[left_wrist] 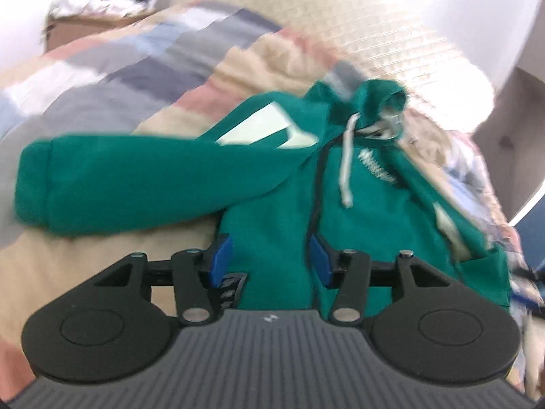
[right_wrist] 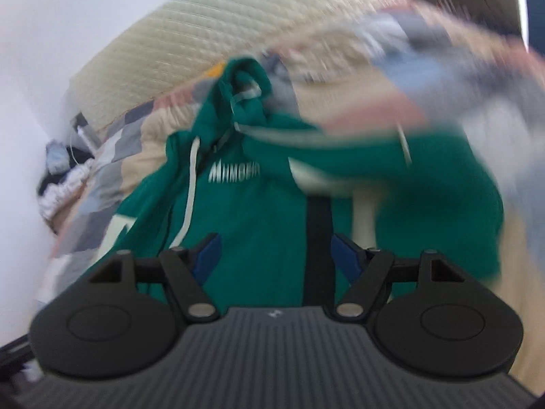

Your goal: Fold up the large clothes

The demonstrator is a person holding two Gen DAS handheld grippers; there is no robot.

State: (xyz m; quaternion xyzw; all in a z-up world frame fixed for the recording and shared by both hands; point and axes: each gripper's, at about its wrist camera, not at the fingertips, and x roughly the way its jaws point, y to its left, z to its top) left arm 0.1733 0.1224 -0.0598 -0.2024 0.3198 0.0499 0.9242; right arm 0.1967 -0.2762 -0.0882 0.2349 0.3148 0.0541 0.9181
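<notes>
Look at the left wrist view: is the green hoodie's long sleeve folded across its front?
No; the sleeve of the hoodie lies stretched sideways onto the striped blanket.

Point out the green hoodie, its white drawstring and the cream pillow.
green hoodie [left_wrist: 272, 225], left wrist view, on the chest panel.
white drawstring [left_wrist: 346, 160], left wrist view, midway along the cord.
cream pillow [right_wrist: 211, 34], right wrist view, on its textured face.
</notes>
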